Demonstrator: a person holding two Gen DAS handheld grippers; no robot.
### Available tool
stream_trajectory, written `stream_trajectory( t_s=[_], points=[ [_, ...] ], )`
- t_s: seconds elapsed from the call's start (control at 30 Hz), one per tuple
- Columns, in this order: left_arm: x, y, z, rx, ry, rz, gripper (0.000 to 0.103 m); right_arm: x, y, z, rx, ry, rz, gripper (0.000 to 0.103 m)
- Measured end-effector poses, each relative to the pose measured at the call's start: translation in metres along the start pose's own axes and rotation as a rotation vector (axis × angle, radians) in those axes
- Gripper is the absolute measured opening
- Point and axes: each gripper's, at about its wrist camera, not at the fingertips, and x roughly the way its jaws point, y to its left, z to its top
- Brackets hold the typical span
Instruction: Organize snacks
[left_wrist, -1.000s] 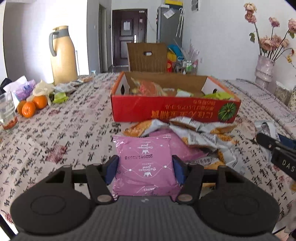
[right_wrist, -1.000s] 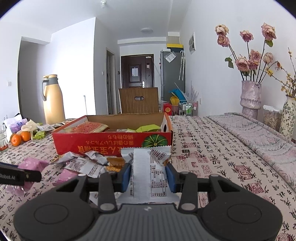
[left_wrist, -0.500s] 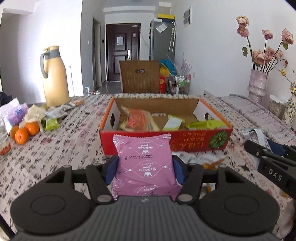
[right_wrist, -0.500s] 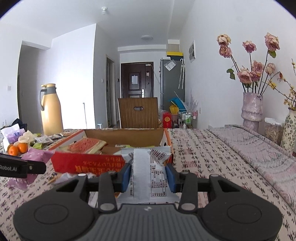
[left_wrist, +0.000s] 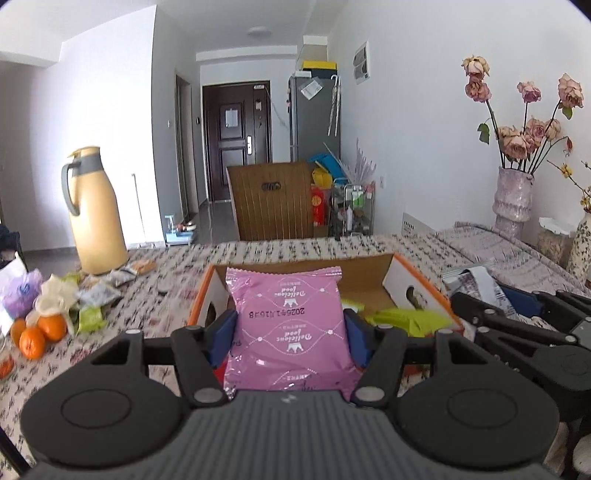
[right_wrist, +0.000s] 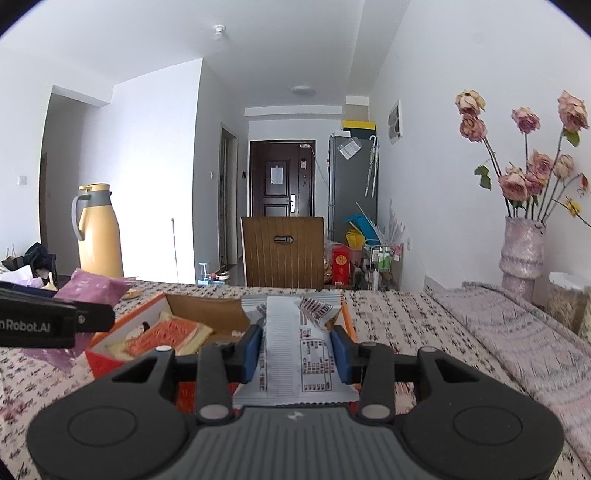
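Left wrist view first: our left hand-held gripper (left_wrist: 288, 332) is clamped on the pink snack packet (left_wrist: 286, 325), its blue pads pressing the packet's two sides, so the jaws stand at a middling width set by the packet itself. The packet stands upright between the fingers, its long axis running straight ahead along them. Directly beyond and below it lies the red cardboard box (left_wrist: 417, 280), open at the top, with green wrappers (left_wrist: 402, 317) already inside. We judge the coming move to be a short carry forward and a release over the box's left half. At the right edge we see our right hand-held gripper (left_wrist: 517, 306) level with us, beside the box's right wall.

Right wrist view next: the right hand-held gripper (right_wrist: 295, 347) is pinched narrow on a white-and-grey snack packet (right_wrist: 295, 343), which also points forward along the fingers. The box (right_wrist: 147, 314) lies ahead and slightly left, an orange packet (right_wrist: 166, 332) resting in it. The left hand-held gripper (right_wrist: 55, 321) shows at the left edge with its pink packet (right_wrist: 92, 286). Both look about equally near the box, on the patterned counter (right_wrist: 424, 325).
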Motion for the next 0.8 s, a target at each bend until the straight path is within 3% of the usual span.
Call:
stream_trajectory(
  t_s=[0.43,0.8],
  points=[
    [0.058,0.001,0.034,-0.018,-0.030,0.041,0.062,0.062,0.005,0.032,-0.016,-0.022,0.012,0.040],
    [0.108,0.021,0.014,-0.072,0.047,0.016,0.062,0.106,-0.012,0.013,0.064,0.036,0.037,0.040]
  ],
)
